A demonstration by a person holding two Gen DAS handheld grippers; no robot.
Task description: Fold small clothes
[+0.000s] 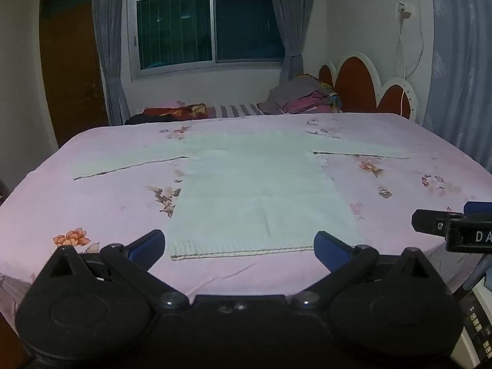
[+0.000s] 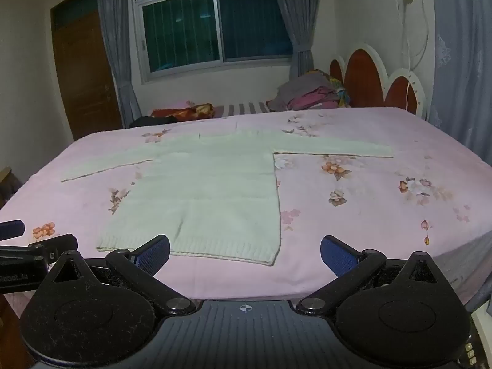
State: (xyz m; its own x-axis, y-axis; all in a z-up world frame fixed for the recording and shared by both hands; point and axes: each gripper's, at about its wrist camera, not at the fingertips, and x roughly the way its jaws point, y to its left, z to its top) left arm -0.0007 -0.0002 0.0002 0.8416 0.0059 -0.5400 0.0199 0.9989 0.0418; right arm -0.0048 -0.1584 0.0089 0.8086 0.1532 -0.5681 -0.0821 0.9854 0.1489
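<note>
A pale white knit sweater (image 1: 255,190) lies flat on the pink flowered bed sheet (image 1: 92,203), both sleeves spread out to the sides and the hem toward me. It also shows in the right wrist view (image 2: 209,196). My left gripper (image 1: 240,247) is open and empty, held just short of the hem at the bed's near edge. My right gripper (image 2: 246,253) is open and empty, near the hem's right corner. Each gripper shows at the edge of the other's view.
A pile of folded clothes (image 1: 304,97) and a red bundle (image 1: 175,112) lie at the far side of the bed. A red and white headboard (image 1: 359,86) stands at the right. A window with grey curtains (image 1: 209,21) and a brown door (image 1: 70,67) are behind.
</note>
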